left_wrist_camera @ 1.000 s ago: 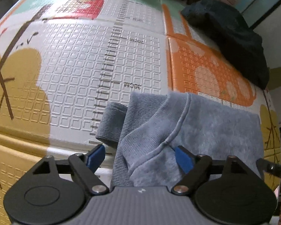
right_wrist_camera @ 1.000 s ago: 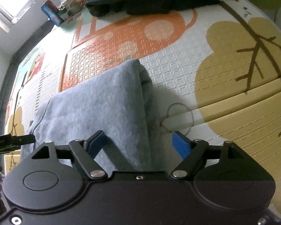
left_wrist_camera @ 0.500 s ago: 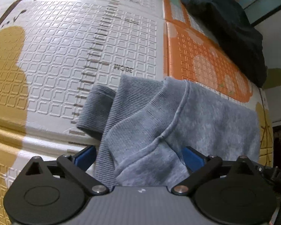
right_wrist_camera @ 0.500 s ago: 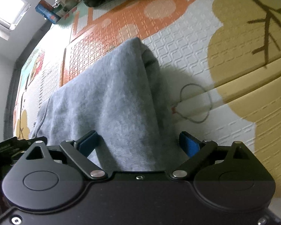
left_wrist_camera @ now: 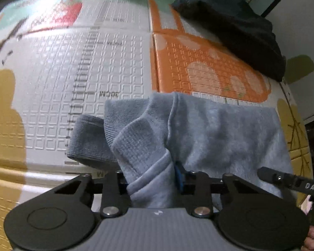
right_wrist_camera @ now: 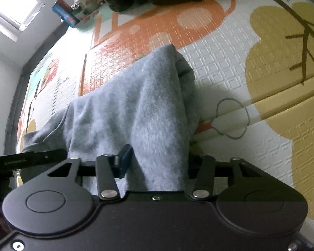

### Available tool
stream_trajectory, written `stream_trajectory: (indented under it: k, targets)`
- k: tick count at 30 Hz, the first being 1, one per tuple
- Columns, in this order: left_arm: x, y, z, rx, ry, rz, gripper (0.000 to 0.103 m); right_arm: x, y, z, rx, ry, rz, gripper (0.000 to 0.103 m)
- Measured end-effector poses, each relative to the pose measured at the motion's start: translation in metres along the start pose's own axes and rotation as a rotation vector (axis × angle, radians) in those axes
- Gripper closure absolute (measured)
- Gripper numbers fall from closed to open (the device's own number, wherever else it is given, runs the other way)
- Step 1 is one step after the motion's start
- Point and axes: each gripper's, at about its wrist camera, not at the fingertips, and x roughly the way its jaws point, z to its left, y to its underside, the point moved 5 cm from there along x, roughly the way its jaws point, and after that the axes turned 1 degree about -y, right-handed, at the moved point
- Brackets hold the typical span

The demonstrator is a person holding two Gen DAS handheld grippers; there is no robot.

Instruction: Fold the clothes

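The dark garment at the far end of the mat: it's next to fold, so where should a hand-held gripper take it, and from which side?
Probably the near edge of the dark garment, coming in low across the mat. It lies in a rounded heap with no collar or hem showing, so the thin rim on the orange panel looks easiest to pinch.

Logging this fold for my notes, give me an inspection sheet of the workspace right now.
Surface: patterned foam mat, embossed, ruler print.
Job's things: grey sweater bunched, near edge lifted by both claws.
Clutter: dark garment at the far edge; boxes by the wall.
Grippers: left claw shut on sweater; right claw shut on sweater.
Cables: thin loop on the mat, beside the sweater.
Surroundings: bright window, pale wall.
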Motion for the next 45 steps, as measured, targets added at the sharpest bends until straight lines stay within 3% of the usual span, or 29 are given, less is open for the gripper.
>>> stream_trajectory:
  k: [5,12,20,29,35,41,45]
  targets:
    - [-0.020,-0.003,-0.005,0.024,-0.007,-0.046,0.071,-0.015,-0.004,0.018,-0.040,-0.026,-0.018,0.075]
    - [-0.063,-0.005,0.011,-0.010,-0.026,-0.142,0.072,-0.024,-0.007,0.063,-0.110,-0.104,-0.029,0.078]
    - [-0.111,0.014,0.084,-0.173,-0.101,-0.225,0.071,-0.005,-0.004,0.140,-0.236,-0.197,0.008,0.079]
    - [-0.137,0.047,0.179,-0.380,-0.203,-0.240,0.071,0.049,0.030,0.235,-0.389,-0.255,0.113,0.079]
    - [-0.141,0.073,0.229,-0.520,-0.231,-0.239,0.069,0.083,0.044,0.287,-0.480,-0.279,0.142,0.078]
    - [-0.124,0.096,0.254,-0.591,-0.243,-0.186,0.057,0.114,0.046,0.313,-0.564,-0.229,0.152,0.072]
    - [-0.113,0.106,0.260,-0.611,-0.263,-0.170,0.036,0.128,0.044,0.310,-0.595,-0.175,0.156,0.060]
